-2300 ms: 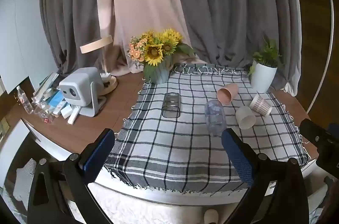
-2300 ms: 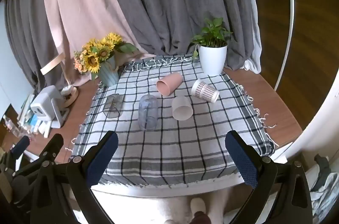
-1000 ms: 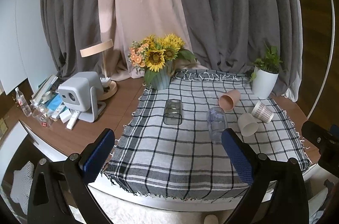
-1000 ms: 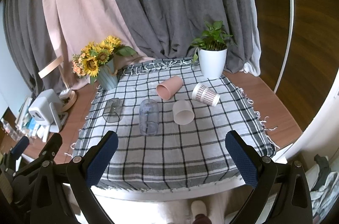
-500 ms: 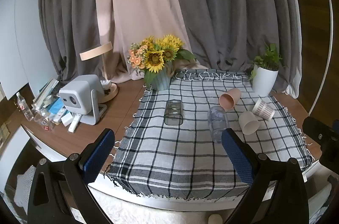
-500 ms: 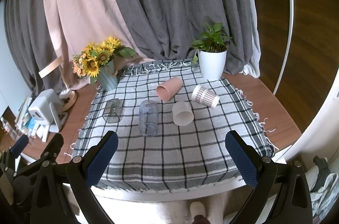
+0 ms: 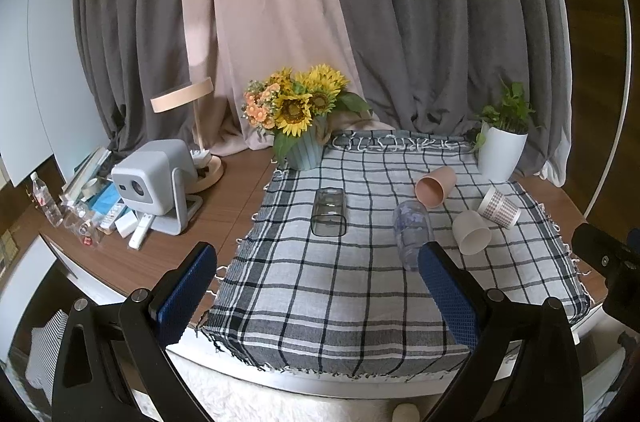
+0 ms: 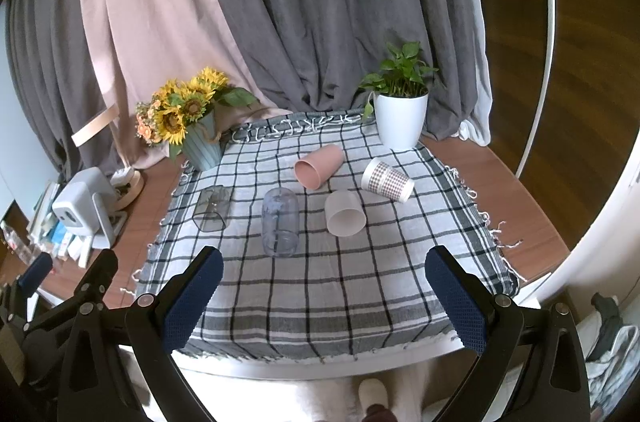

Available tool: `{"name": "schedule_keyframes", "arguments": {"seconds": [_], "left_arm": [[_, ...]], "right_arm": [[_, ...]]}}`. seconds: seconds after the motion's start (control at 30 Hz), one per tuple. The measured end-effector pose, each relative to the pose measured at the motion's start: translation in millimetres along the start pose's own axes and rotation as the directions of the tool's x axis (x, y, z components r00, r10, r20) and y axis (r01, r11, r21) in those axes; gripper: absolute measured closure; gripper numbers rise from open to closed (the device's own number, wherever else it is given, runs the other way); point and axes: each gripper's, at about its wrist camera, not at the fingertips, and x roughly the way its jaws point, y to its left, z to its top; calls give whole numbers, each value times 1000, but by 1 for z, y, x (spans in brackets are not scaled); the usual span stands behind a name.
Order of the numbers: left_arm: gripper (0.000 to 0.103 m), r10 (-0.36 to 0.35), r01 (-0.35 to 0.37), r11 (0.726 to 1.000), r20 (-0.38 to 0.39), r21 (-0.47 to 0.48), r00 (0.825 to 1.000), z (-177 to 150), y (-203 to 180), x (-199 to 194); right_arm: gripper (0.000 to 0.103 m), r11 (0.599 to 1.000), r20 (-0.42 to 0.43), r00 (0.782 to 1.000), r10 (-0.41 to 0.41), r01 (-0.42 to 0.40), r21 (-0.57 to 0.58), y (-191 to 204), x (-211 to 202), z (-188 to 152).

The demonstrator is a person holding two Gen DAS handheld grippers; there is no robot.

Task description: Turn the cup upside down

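Wooden table (image 8: 500, 178), covered by checked cloth (image 8: 320, 278), five cups laid on their sides on the cloth, sunflower vase (image 8: 202, 142) and white plant pot (image 8: 402, 122) set at its far edge, projector (image 7: 154, 182) placed on bare wood.

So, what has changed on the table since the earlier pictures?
Nothing was gripped or released. Both tools, left and right, stay open above the near edge; only the views drifted slightly. All five cups, including the pink cup, lie where they were on the checked cloth.
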Motion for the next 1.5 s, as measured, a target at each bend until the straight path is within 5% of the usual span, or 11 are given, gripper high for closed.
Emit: {"name": "schedule_keyframes", "arguments": {"seconds": [0.9, 1.27, 1.5], "left_arm": [[0, -10, 10, 1000, -40, 10, 999, -1, 2, 15], [0, 38, -44, 999, -180, -29, 983, -1, 8, 80], [0, 119, -133, 990, -276, -33, 954, 6, 12, 143]], "right_arm": [[1, 1000, -21, 1000, 12, -12, 1, 2, 9, -2], [1, 993, -114, 987, 111, -116, -33, 16, 82, 14], [2, 980, -193, 965, 175, -190, -62, 43, 155, 35]]}}
